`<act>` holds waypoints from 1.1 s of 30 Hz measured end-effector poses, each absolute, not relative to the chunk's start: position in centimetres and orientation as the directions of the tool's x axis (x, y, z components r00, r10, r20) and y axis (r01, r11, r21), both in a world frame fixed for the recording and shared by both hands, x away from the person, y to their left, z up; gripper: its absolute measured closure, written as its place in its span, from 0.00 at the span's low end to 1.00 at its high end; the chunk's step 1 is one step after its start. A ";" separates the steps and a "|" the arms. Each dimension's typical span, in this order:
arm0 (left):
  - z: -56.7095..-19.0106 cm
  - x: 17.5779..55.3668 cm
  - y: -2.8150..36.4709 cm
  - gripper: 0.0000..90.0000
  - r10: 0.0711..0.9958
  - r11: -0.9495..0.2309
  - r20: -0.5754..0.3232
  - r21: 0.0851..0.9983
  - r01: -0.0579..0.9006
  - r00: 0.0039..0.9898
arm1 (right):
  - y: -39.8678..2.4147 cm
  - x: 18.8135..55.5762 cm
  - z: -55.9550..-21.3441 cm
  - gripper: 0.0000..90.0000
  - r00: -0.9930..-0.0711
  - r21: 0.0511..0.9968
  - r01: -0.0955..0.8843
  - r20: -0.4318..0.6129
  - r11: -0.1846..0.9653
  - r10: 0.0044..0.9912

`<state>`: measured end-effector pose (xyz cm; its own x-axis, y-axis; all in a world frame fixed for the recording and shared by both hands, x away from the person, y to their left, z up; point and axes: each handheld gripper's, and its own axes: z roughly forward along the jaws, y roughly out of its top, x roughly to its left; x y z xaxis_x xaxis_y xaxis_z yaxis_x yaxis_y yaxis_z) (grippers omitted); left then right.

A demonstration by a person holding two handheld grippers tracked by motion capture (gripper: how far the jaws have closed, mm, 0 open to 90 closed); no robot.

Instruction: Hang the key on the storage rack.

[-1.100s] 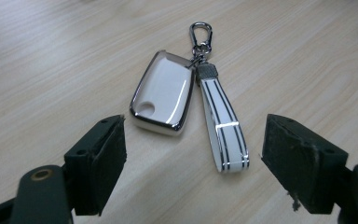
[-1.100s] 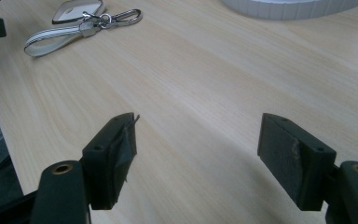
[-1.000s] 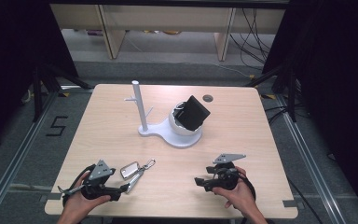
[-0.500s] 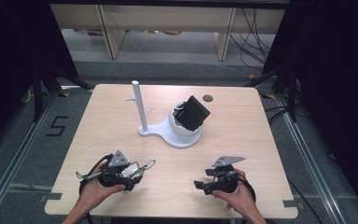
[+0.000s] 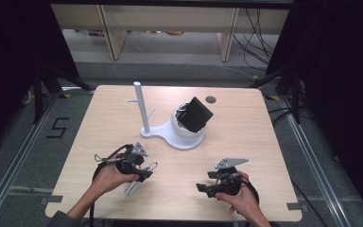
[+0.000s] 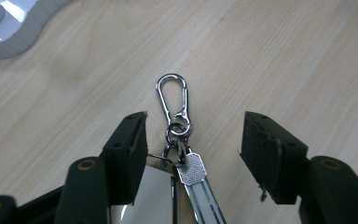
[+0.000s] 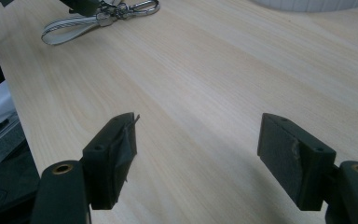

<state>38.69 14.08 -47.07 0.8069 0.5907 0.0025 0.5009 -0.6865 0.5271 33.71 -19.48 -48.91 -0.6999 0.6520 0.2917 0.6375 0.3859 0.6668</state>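
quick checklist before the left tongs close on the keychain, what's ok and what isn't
1. Keychain between the left tongs: ok, its rings lie in the gap, nearer the left jaw.
2. Pads pressing on it: not ok yet; the jaws have just been closing but a gap remains on both sides.
3. Carabiner free: ok, it lies flat on the table beyond the tips.
4. Strap clear of snags: cannot tell, part is hidden under the gripper.
5. Right tongs out of the way: ok, open over bare wood.
6. White stand peg free: ok, nothing hangs there.
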 end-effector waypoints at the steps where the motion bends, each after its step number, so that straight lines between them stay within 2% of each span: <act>1: -47.2 38.9 13.9 0.47 0.581 -0.697 -0.003 0.514 0.500 0.814 | -19.5 33.7 -48.9 0.33 -0.703 0.670 0.633 0.288 0.388 0.650; 6: -47.4 40.1 13.2 0.56 0.585 -0.727 0.005 0.447 0.521 0.811 | -19.4 33.8 -49.0 0.33 -0.702 0.666 0.644 0.318 0.377 0.637; 7: -47.4 40.2 13.1 0.57 0.590 -0.723 0.002 0.447 0.527 0.807 | -19.5 33.8 -49.0 0.33 -0.709 0.669 0.632 0.298 0.390 0.639; 19: -47.8 41.7 11.6 0.63 0.585 -0.767 -0.018 0.314 0.560 0.811 | -19.3 33.9 -49.0 0.32 -0.708 0.668 0.633 0.298 0.390 0.640; 22: -48.1 42.0 11.4 0.65 0.584 -0.771 -0.021 0.297 0.563 0.812 | -19.4 34.1 -49.1 0.32 -0.731 0.684 0.606 0.278 0.406 0.623; 23: -48.1 42.2 11.2 0.67 0.580 -0.779 -0.027 0.274 0.564 0.814 | -19.3 33.9 -49.0 0.32 -0.713 0.669 0.630 0.294 0.395 0.637; 28: -48.1 42.4 10.9 0.70 0.595 -0.774 -0.034 0.243 0.584 0.803 | -19.2 34.0 -49.1 0.32 -0.719 0.670 0.626 0.297 0.399 0.629; 33: -48.0 42.6 10.3 0.75 0.581 -0.796 -0.007 0.204 0.570 0.814 | -19.0 33.8 -49.0 0.32 -0.705 0.658 0.643 0.310 0.391 0.638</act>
